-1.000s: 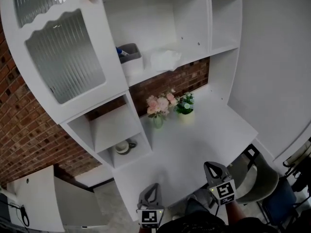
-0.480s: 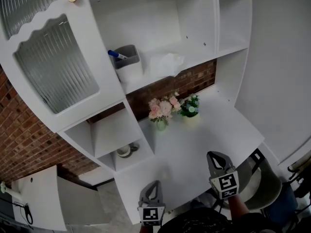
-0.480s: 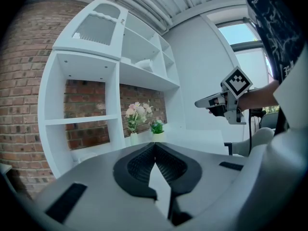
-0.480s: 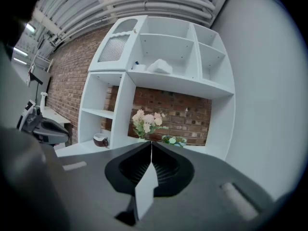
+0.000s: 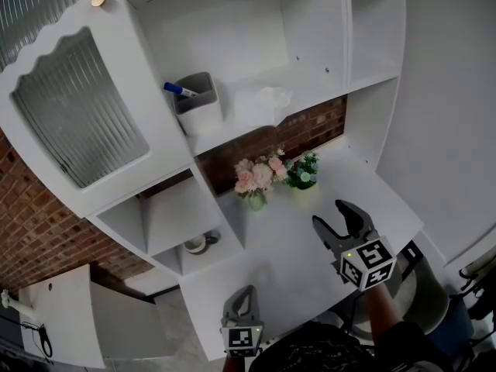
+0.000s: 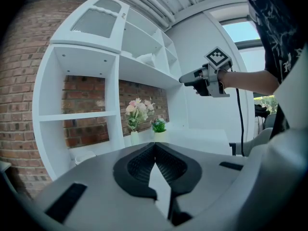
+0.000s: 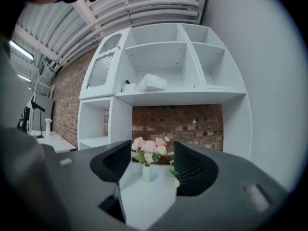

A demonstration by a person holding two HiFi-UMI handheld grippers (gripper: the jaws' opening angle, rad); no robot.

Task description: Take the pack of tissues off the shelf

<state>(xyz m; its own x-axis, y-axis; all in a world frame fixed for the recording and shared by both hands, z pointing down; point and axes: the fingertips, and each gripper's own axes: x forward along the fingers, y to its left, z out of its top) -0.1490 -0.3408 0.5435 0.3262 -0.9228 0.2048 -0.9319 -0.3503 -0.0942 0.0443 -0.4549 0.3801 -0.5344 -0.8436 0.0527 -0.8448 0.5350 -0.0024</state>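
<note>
On the wide middle shelf point(image 5: 310, 91) of the white wall unit lies the pack of tissues point(image 5: 262, 103), with loose white tissue bunched at its top, close to the shelf's front edge. To its left on the same shelf stands a grey holder point(image 5: 198, 108) with a blue pen point(image 5: 178, 91) sticking out of it; holder and pack are near each other but not touching. Under the shelf runs a strip of brick wall point(image 5: 306, 126). In front of the brick, on the white counter point(image 5: 283, 246), stands a vase of pink flowers point(image 5: 254, 178), and just beside it to the right a small green plant point(image 5: 301, 170) in a pale pot. Further left, a low cubby of the unit holds a cup point(image 5: 198, 242), and a cabinet door point(image 5: 77, 111) with ribbed glass fills the upper left.

The right hand-held gripper point(image 5: 333, 217) is held over the right part of the counter, pointing toward the unit, well below the tissues and apart from them. Its jaws are spreading at this moment and nothing sits between them; through the gap its own view shows only the counter and the flowers far beyond. The left hand-held gripper point(image 5: 246, 294) sits low at the counter's near edge with its jaws pressed together, pinching nothing.
</note>
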